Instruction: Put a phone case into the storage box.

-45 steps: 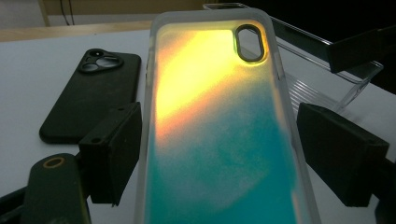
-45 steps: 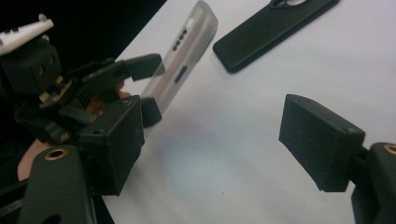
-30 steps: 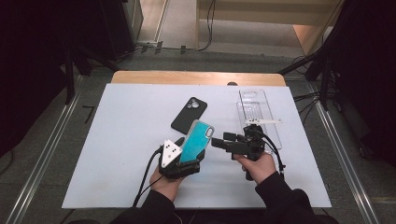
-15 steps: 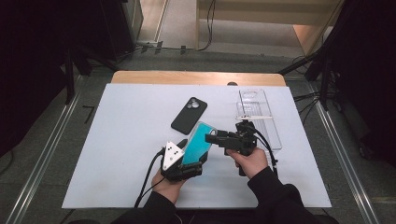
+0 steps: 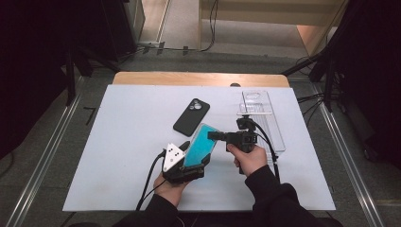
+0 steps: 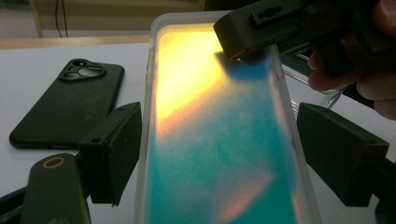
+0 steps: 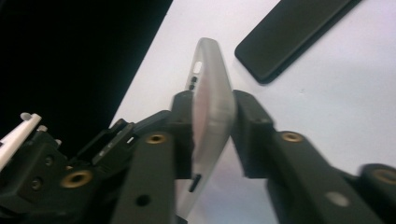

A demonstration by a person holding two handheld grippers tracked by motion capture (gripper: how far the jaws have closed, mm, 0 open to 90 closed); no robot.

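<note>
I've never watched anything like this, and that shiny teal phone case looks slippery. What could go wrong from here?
Both grips are thin. The left hand-held gripper clamps the teal case across its frosted side edges, so it could slide out.

The right hand-held gripper, whose jaws have just been closing, pinches the case's thin rim; a twist might bend it or pull it from the left grip.

If dropped, the case could land on the black phone lying just beyond it.

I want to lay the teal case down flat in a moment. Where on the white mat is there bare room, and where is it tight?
The left half of the white mat, left of the black phone, is bare, as is the near right corner. It is crowded mid-mat, where the left gripper and right gripper hold the teal case beside the clear tray.
</note>
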